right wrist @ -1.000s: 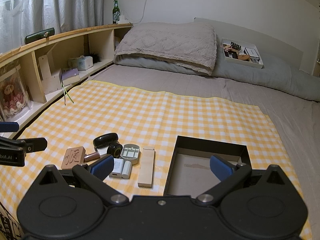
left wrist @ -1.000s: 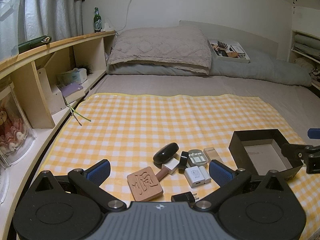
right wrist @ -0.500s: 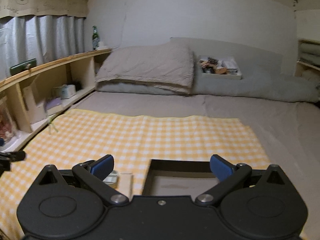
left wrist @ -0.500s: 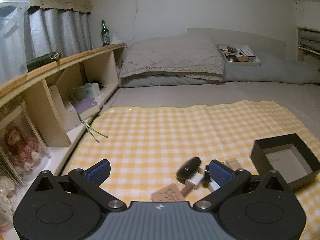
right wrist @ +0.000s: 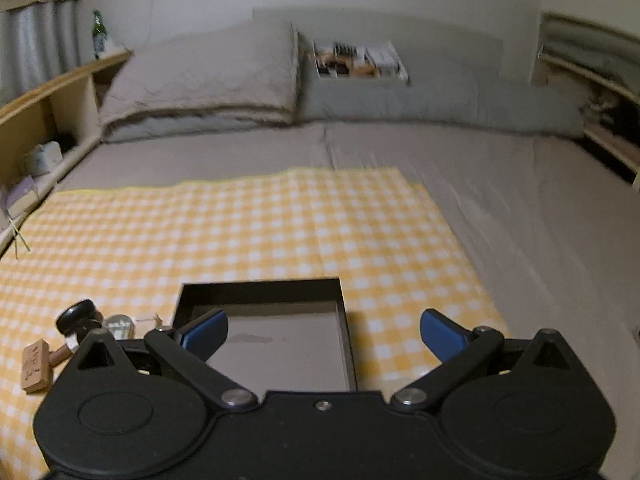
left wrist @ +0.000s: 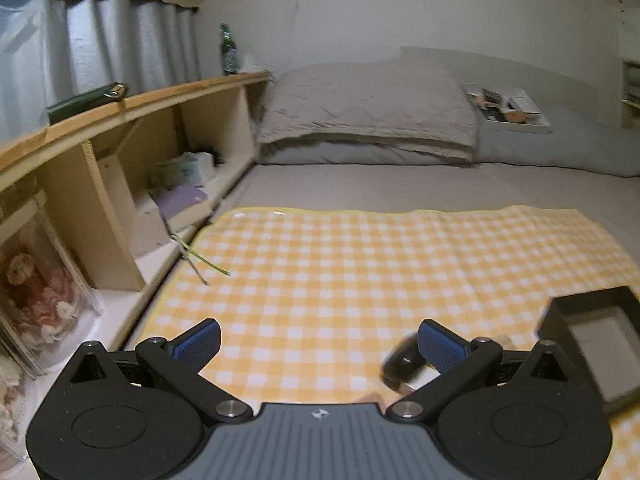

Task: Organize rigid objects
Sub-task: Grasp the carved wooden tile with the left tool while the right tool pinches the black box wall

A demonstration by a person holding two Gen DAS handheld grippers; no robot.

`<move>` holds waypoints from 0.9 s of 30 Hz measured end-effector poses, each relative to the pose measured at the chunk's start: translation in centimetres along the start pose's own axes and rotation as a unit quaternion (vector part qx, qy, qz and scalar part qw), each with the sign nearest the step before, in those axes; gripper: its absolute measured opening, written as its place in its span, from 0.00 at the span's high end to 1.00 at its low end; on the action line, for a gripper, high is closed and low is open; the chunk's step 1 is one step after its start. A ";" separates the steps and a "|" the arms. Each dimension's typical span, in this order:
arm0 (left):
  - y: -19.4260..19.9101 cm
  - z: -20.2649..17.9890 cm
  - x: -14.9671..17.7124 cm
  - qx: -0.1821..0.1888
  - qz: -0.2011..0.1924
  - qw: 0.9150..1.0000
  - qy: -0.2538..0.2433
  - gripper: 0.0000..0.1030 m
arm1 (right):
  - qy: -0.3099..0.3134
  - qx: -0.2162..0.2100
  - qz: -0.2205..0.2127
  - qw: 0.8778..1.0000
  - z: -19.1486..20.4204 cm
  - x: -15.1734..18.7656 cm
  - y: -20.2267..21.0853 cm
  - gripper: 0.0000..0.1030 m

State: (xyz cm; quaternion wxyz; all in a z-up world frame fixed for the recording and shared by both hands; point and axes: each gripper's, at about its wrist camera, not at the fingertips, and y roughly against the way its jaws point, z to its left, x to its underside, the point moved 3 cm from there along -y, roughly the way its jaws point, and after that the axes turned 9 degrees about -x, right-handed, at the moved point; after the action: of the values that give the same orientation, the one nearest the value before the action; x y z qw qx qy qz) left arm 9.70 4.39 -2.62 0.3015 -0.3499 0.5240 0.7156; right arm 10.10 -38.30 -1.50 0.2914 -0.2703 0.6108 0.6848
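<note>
A black open box (right wrist: 272, 336) sits on the yellow checked cloth (right wrist: 240, 220); it also shows at the right edge of the left wrist view (left wrist: 592, 332). My right gripper (right wrist: 322, 336) is open and empty, raised above the box. A wooden carved block (right wrist: 37, 366), a black oval object (right wrist: 76, 312) and a pale round item (right wrist: 118, 324) lie left of the box. My left gripper (left wrist: 320, 344) is open and empty above the cloth; the black oval object (left wrist: 402, 360) is partly hidden behind its right finger (left wrist: 440, 346).
A wooden shelf unit (left wrist: 120, 152) runs along the left with a doll box (left wrist: 36, 292), tissue pack and books. Pillows (left wrist: 368, 116) and a white tray of items (left wrist: 508, 108) lie at the head of the bed. Grey sheet (right wrist: 520, 220) lies right of the cloth.
Both grippers have pulled back and tilted up from the objects; the small items have slid to the bottom of the left view. The right view has swung right. Both stay open.
</note>
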 end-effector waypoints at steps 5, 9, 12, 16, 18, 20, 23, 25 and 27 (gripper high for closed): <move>-2.3 -0.1 0.4 -0.010 0.031 0.999 0.012 0.00 | 0.007 -0.002 0.053 0.999 -1.1 1.5 -4.1 0.11; -4.4 0.0 1.0 0.011 0.084 0.996 0.028 0.00 | 0.030 -0.007 0.085 0.996 -1.7 2.2 -6.7 0.32; -5.5 -0.1 1.6 0.016 0.107 0.993 0.047 0.00 | 0.030 0.008 0.109 0.994 -2.5 2.6 -8.3 0.44; -7.3 -0.4 2.4 0.032 0.161 0.984 0.073 0.00 | 0.032 0.016 0.126 0.991 -3.1 2.8 -9.6 0.46; -8.3 -0.3 2.9 0.044 0.188 0.976 0.099 0.00 | 0.028 0.020 0.135 0.990 -3.2 2.9 -10.2 0.50; -9.1 -0.4 3.5 0.054 0.208 0.969 0.122 0.01 | 0.024 0.020 0.141 0.989 -3.1 2.9 -10.8 0.56; -10.1 -0.7 4.3 0.059 0.237 0.961 0.129 0.07 | 0.027 0.021 0.146 0.989 -3.0 2.9 -11.4 0.62; -10.6 -1.0 4.7 0.069 0.248 0.958 0.128 0.09 | 0.025 0.022 0.147 0.989 -3.1 2.8 -11.8 0.67; -11.1 -1.3 5.2 0.071 0.257 0.956 0.123 0.09 | 0.022 0.023 0.148 0.988 -3.2 2.7 -12.1 0.74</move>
State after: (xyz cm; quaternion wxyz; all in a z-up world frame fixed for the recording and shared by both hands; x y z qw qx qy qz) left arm 15.82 6.46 -13.16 0.0648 -0.2662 0.6787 0.6814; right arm 17.11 -40.23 -12.07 0.1790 -0.1852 0.6662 0.6999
